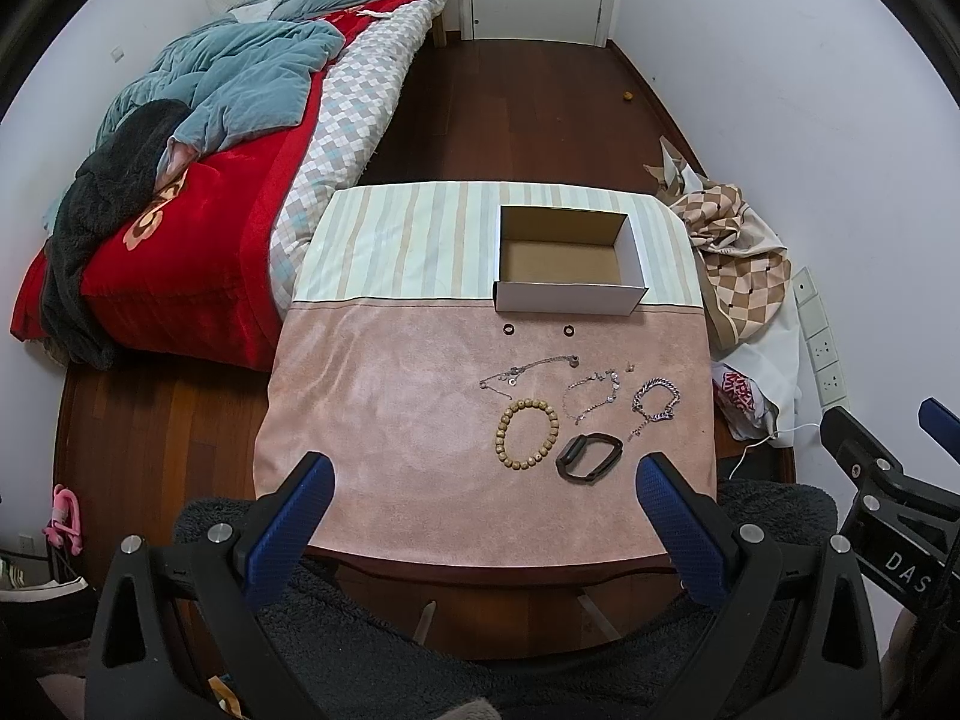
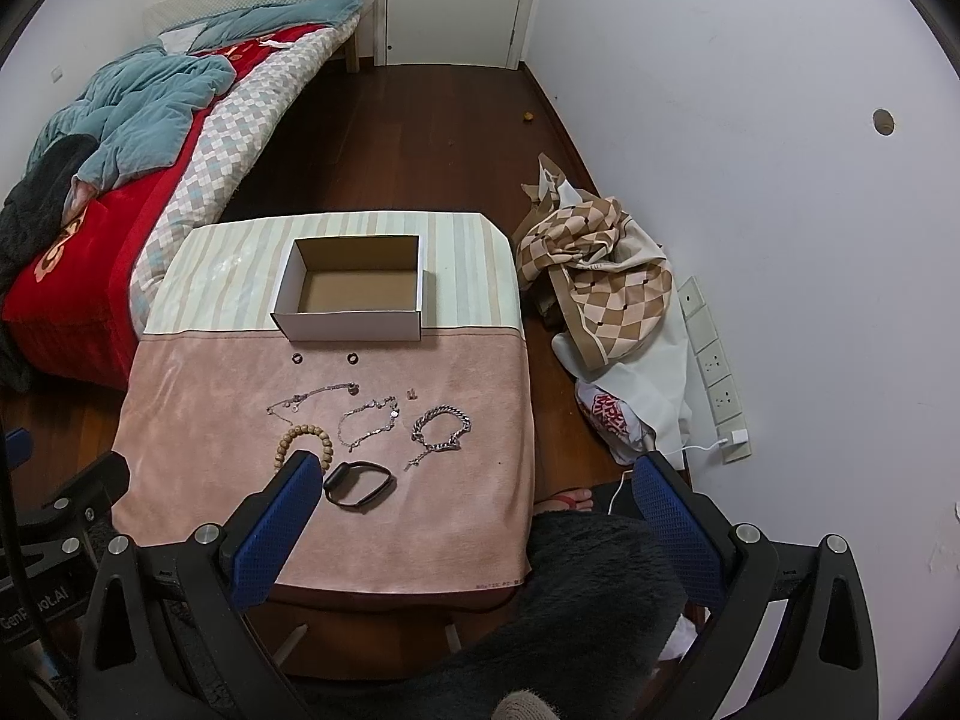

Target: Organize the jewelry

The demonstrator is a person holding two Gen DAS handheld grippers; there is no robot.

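An open white cardboard box (image 1: 570,300) (image 2: 351,324) stands empty at the back of the table. In front of it on the pink cloth (image 1: 390,420) (image 2: 468,510) lie two small dark rings (image 1: 508,329) (image 2: 297,357), a thin chain necklace (image 1: 528,369) (image 2: 309,396), a thin bracelet (image 1: 591,396) (image 2: 369,417), a chunky silver chain bracelet (image 1: 657,401) (image 2: 443,426), a wooden bead bracelet (image 1: 527,433) (image 2: 300,441) and a black band (image 1: 589,458) (image 2: 359,483). My left gripper (image 1: 486,480) is open over the near edge. My right gripper (image 2: 474,480) is open, its left finger (image 2: 276,516) beside the band.
A bed (image 1: 198,192) with red and blue bedding stands left of the table. A checkered cloth pile (image 2: 600,276) and a plastic bag (image 2: 612,414) lie on the floor to the right, by wall sockets (image 2: 714,366). A dark fleece (image 2: 588,588) covers the lap below.
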